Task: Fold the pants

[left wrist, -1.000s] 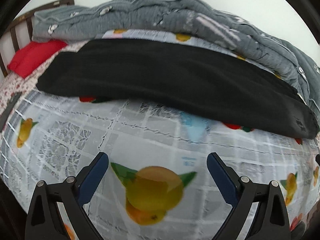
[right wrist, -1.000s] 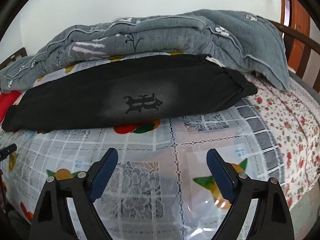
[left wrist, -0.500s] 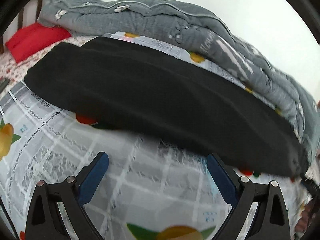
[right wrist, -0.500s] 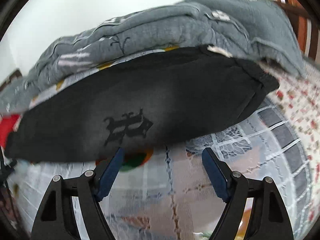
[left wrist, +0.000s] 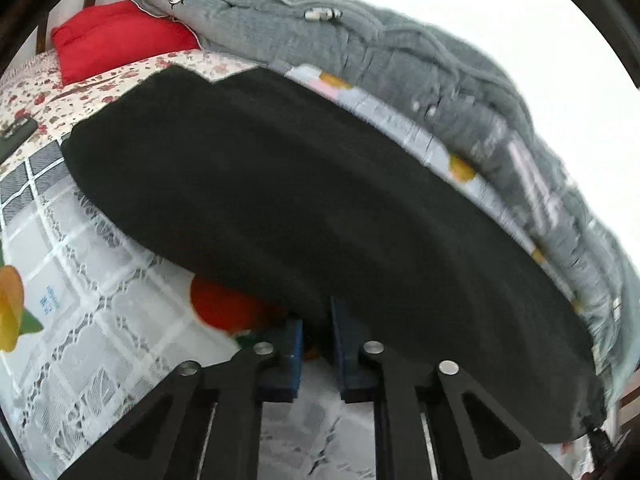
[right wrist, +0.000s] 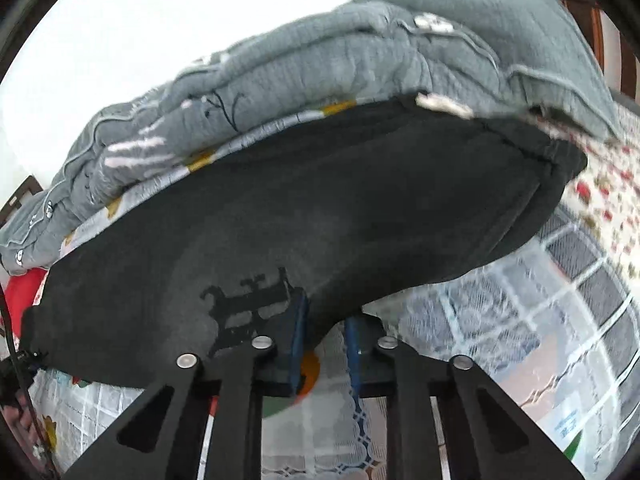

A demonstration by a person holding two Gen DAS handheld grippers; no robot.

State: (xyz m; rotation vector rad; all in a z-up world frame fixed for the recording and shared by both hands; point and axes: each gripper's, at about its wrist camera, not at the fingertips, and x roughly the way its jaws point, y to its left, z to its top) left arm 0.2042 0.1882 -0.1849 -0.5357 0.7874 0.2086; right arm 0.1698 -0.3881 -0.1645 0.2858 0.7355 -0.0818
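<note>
Both my grippers have advanced to the pants [left wrist: 304,200]. Left gripper [left wrist: 316,330] and right gripper [right wrist: 325,330] have just closed, each pinching its near edge.

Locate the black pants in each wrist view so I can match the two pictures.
Left wrist: the black pants run from the upper left to the lower right, their near edge between the left gripper fingers.
Right wrist: the pants span the middle, waistband at right, printed emblem by the right gripper.
Shared landmark: the grey quilt behind the pants.
</note>
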